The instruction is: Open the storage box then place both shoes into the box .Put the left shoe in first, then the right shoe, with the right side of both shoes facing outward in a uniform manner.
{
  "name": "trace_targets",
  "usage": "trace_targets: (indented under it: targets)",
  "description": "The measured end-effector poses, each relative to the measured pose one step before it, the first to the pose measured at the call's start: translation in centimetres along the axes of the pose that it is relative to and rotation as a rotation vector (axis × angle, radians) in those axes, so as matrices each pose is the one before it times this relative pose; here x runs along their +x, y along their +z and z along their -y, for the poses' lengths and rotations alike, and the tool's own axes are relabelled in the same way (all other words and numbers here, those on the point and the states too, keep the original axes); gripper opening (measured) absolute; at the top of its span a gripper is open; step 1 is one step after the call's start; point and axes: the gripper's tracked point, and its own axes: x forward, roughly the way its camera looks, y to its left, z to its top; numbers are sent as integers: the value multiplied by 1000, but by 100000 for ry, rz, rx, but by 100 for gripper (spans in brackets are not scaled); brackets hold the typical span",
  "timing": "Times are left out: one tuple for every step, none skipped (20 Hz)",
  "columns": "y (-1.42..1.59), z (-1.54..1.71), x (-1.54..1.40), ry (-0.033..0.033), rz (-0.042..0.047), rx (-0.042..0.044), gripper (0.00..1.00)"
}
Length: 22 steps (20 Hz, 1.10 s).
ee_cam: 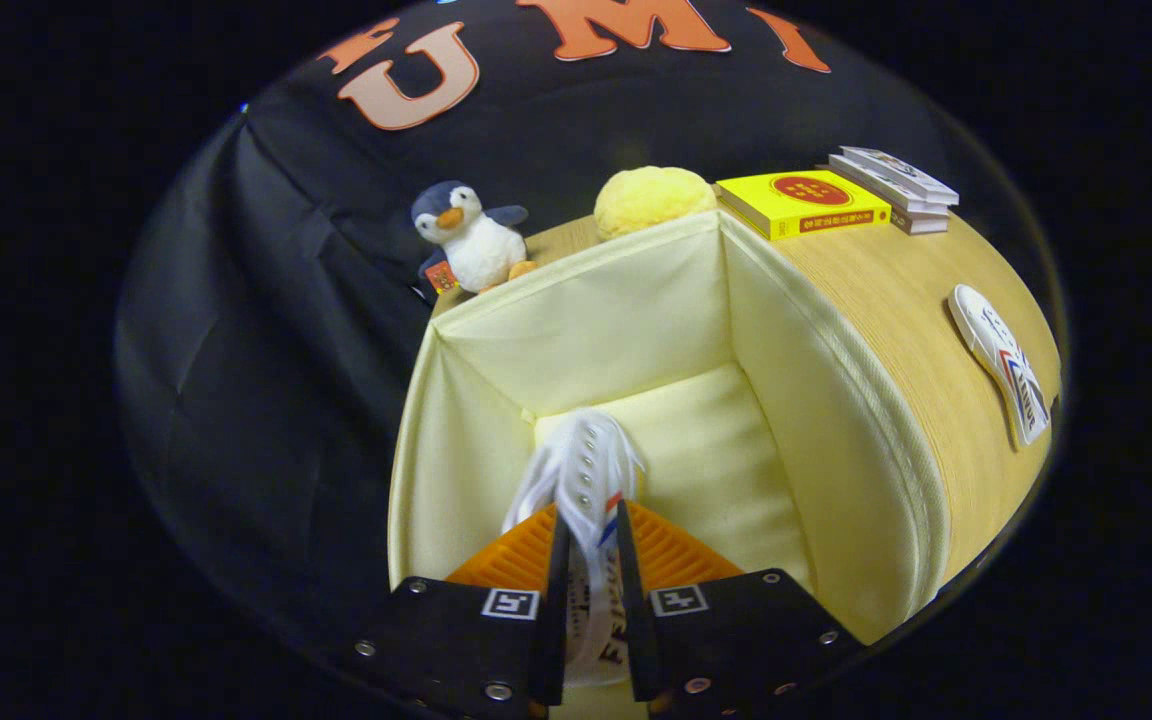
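Observation:
My gripper [588,545] is shut on a white shoe [581,470] with white laces, both fingers pressing its sides. The shoe hangs inside the open pale yellow storage box [836,420], toe pointing down toward the box floor. The other white shoe [1001,360], with red and blue stripes, lies on its side on the wooden table [896,290] to the right of the box.
Behind the box stand a plush penguin [471,240] and a yellow plush ball [648,198]. A yellow book [801,203] and a small stack of books [896,188] lie at the table's far right. The black cloth wall hangs to the left.

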Motion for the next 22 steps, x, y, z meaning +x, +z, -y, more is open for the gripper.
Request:
trace_targets:
  targets:
    - [1073,402,-415,-775,3061,-2672,34]
    - [858,-30,-308,1662,2138,-881,47]
    - [663,-190,-642,1661,1551,192,55]
    - [901,220,-554,1035,1922,-296,70]
    - [934,523,-721,279,2474,-925,78]
    - [915,505,-718,487,2260,-1224,91]
    - [648,536,-635,470,1875,-1036,96]
    - [760,770,-800,85,1910,-333,99]
    - [681,918,-712,-308,1896,-67,99]
    - [769,1178,-755,-659,1931,238,99]
    - [492,1358,-626,-1103,1329,653,99]
    - [594,1463,-476,-1290,1216,775,99]
    - [421,1629,-399,-1836,822,579,99]
    - [371,1877,-352,-2155,539,545,99]
    - [218,1649,-245,-2263,412,337,99]
    - [245,2013,-150,-2557,404,367,99]
    - [158,2024,-116,-2345,233,290,99]
    - [178,1993,-38,-2302,97,101,99]
    - [104,2096,73,-2429,-180,-565,99]
    - [95,2431,223,-2287,-457,-1184,99]
    - [-31,2123,114,-1837,-811,-1528,98]
    - [-66,2075,201,-1307,-1191,-1377,99]
